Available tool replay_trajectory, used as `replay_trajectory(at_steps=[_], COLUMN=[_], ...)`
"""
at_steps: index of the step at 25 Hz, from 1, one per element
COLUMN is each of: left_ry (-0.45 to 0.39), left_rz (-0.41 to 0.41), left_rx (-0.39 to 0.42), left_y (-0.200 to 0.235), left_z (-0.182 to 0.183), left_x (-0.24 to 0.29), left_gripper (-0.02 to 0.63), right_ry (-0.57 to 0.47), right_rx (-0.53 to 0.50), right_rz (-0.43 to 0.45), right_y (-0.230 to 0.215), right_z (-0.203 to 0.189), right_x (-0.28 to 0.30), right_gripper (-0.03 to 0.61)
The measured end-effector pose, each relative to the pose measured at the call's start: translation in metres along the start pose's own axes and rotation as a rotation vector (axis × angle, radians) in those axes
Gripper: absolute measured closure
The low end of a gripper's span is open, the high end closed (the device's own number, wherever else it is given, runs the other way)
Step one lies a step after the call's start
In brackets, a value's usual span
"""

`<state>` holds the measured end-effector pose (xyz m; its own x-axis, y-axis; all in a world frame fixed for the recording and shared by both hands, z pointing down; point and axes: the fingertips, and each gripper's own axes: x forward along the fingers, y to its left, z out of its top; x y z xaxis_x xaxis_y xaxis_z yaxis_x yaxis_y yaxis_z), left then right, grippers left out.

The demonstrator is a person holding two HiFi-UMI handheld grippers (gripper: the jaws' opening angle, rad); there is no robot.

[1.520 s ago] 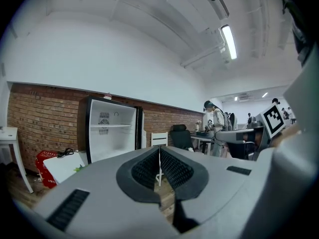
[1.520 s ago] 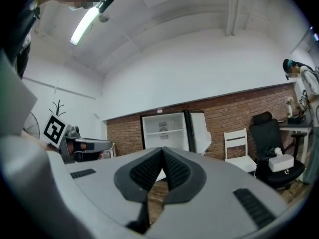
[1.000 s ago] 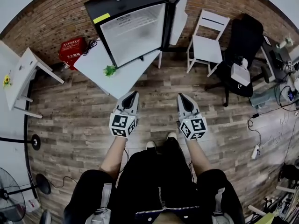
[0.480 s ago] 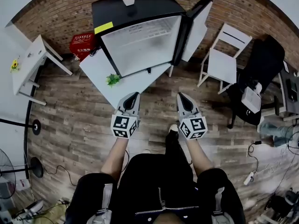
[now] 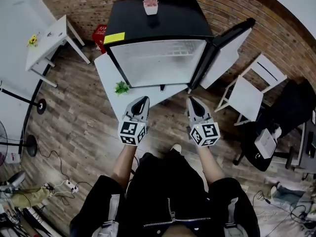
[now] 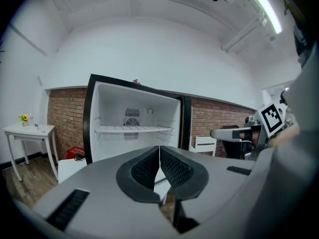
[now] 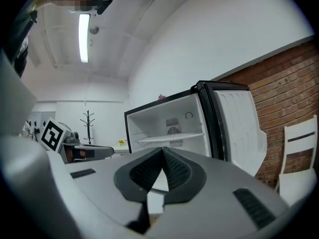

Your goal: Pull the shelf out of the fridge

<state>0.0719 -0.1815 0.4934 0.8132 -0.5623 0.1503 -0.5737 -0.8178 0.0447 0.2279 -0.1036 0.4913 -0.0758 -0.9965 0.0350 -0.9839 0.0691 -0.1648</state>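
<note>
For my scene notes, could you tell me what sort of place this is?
Probably an office or lab room rather than a kitchen: an open fridge stands by a brick wall, with a black office chair and loose floor cables.

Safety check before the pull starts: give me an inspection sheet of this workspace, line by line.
Surface: wooden floor, low white table before the fridge.
Job's things: fridge open, door swung right; shelf seated inside.
Clutter: green plant on the table; pink potted plant on the fridge top.
Grippers: left gripper and right gripper both shut, empty, short of the fridge.
Cables: cables and power strip on the floor at left.
Surroundings: brick wall, white chair, side table, red box.
</note>
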Motion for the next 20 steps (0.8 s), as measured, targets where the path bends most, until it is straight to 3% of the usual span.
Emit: replay_trajectory(at_steps=[9, 20], left_ry=[0.008, -0.018], left_rz=[0.113, 0.081], left_rx=[-0.022, -0.006], left_y=[0.022, 0.059], left_z=[0.007, 0.027], left_x=[0.027, 0.066], left_gripper=[0.591, 0.591], right_ry=[0.020, 0.004], right_rx=[0.018, 0.000], right_rz=[0.133, 0.125], right_y=[-0.011, -0.015], right_z=[0.006, 0.020], right_x=[0.055, 0.108], right_gripper=[0.583, 0.583])
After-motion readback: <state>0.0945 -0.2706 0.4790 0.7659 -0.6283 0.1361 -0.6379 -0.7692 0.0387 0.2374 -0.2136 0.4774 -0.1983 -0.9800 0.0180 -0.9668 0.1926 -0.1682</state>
